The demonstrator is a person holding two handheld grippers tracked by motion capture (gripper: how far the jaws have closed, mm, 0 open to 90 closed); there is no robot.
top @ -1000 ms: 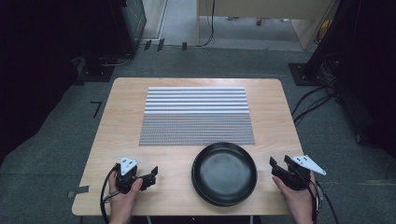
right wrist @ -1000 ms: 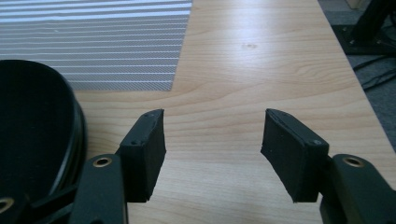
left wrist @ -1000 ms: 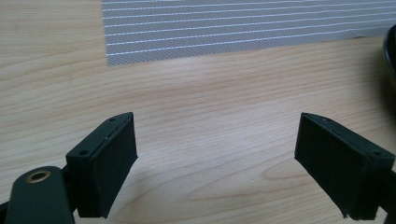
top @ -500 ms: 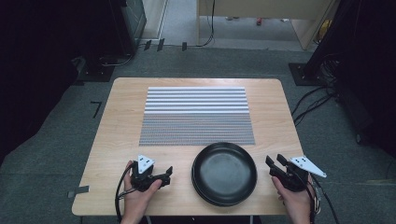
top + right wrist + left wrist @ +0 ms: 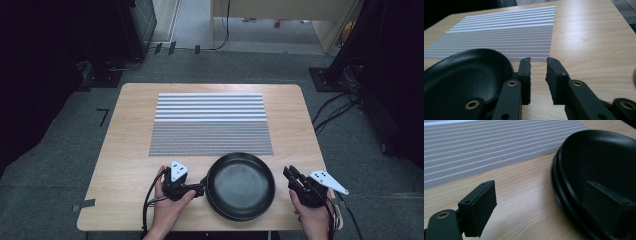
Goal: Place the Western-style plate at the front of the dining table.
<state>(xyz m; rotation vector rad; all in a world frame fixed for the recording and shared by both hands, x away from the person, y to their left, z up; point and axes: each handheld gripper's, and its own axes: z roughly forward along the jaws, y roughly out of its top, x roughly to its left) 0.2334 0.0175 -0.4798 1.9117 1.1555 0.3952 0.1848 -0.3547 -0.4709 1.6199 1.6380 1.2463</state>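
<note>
Straddling the black pan's (image 5: 240, 186) rim, seemingly, left gripper (image 5: 196, 189) lies level.

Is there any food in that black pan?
No, the pan is bare inside, just its dark bottom showing from above.
</note>
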